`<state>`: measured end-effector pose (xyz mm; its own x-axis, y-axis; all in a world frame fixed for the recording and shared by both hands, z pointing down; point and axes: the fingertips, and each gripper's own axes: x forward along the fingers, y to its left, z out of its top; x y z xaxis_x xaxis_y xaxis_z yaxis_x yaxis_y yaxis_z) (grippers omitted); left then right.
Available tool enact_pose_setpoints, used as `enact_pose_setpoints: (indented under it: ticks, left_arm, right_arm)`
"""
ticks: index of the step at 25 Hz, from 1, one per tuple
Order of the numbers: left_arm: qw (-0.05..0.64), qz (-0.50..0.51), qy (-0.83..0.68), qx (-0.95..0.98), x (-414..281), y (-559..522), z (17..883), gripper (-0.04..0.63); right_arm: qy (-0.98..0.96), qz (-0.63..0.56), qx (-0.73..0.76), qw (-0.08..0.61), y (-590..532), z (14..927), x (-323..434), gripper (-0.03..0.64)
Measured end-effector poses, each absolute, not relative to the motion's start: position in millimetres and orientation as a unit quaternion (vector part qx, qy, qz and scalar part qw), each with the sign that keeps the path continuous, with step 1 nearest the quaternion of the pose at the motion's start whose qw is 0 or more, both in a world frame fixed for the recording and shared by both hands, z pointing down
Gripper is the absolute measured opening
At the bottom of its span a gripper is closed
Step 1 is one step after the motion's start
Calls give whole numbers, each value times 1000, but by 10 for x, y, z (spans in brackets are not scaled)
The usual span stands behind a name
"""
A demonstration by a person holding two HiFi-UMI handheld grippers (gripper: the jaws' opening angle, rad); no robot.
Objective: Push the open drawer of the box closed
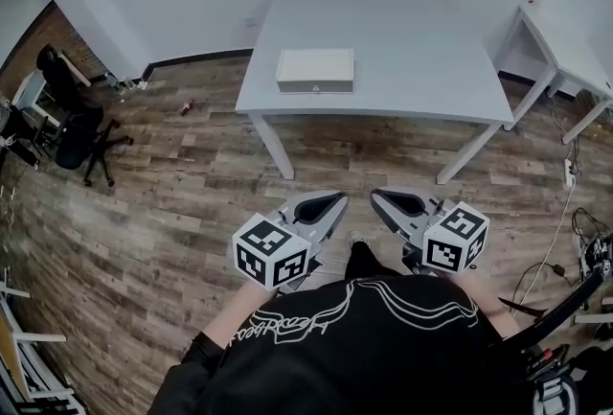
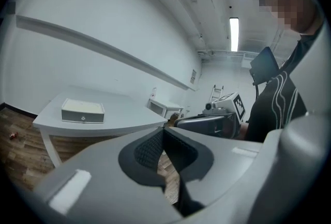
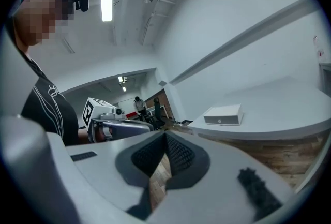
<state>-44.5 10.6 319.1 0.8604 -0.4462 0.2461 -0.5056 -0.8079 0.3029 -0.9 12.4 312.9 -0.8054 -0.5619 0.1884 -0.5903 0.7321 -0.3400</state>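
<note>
Head view showed the white box (image 1: 314, 71) lying on the pale desk (image 1: 412, 39) in the upper middle of the frame, near the desk's front edge, its drawer front (image 1: 314, 85) turned toward the person. Well apart from it, at the bottom centre above the wooden floor (image 1: 172, 212), the left gripper (image 1: 326, 208) and the right gripper (image 1: 395, 204) hung side by side, tips pointing toward the desk. Left gripper view showed its jaws closed tip to tip with nothing between them; right gripper view showed the same, closed and empty, with the box at middle right
</note>
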Motion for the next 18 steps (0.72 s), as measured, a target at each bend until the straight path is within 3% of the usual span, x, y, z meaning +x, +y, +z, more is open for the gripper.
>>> enact_pose_setpoints:
  ticks: [18]
  left_arm:
    - [198,52,-250,946,-821,143,3229,8]
  right_arm:
    - [-926,193,312,83,292,3206,-355,8]
